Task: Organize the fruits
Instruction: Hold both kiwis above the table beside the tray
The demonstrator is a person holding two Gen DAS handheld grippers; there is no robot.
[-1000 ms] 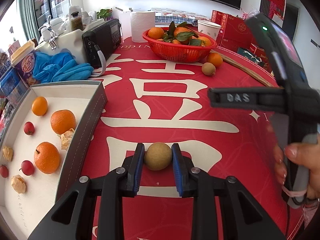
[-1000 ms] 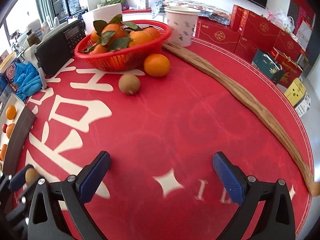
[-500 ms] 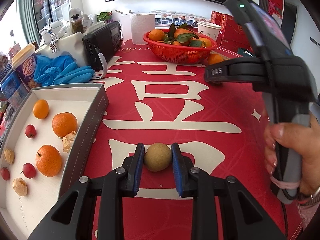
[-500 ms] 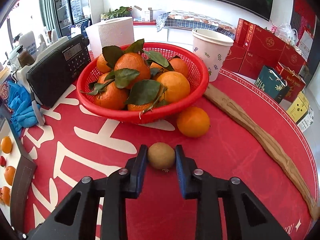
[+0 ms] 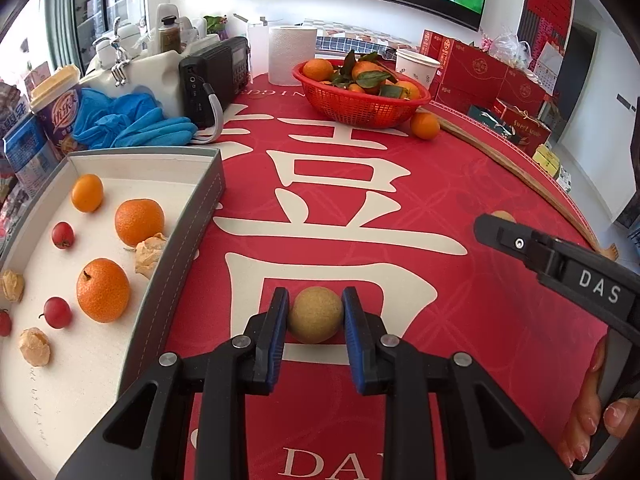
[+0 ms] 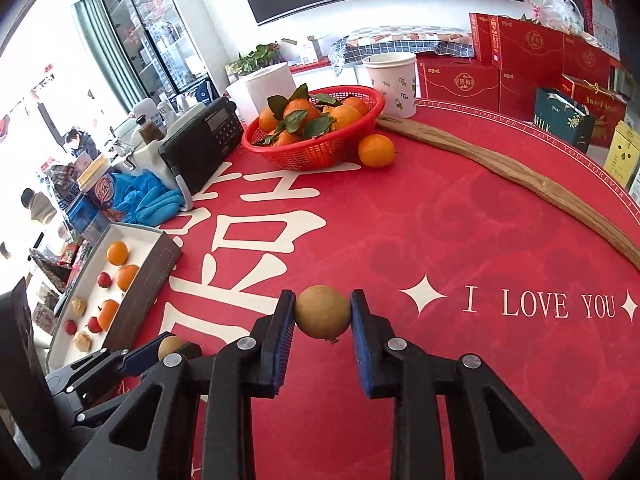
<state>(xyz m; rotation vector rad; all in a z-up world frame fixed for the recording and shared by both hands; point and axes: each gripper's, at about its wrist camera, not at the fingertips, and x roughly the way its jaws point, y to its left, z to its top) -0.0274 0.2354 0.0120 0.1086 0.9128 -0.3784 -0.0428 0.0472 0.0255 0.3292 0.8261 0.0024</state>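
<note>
My left gripper (image 5: 315,320) is shut on a round brown fruit (image 5: 315,314) above the red tablecloth, just right of the grey box (image 5: 176,248). The box holds oranges (image 5: 103,290), small red fruits and husked fruits. My right gripper (image 6: 323,316) is shut on a brown kiwi (image 6: 323,311) and holds it above the cloth. It shows at the right of the left wrist view (image 5: 560,264). The left gripper and its fruit (image 6: 170,346) show low left in the right wrist view, next to the box (image 6: 140,280).
A red basket (image 5: 360,108) of leafy oranges stands at the back, with a loose orange (image 5: 425,125) beside it. A long wooden stick (image 6: 500,172) lies along the right. A black radio (image 5: 214,76), blue gloves (image 5: 136,124), paper roll and cup stand at the back.
My right gripper has lifted the kiwi from beside the basket and carried it back toward the near side. My left gripper still holds its fruit in place.
</note>
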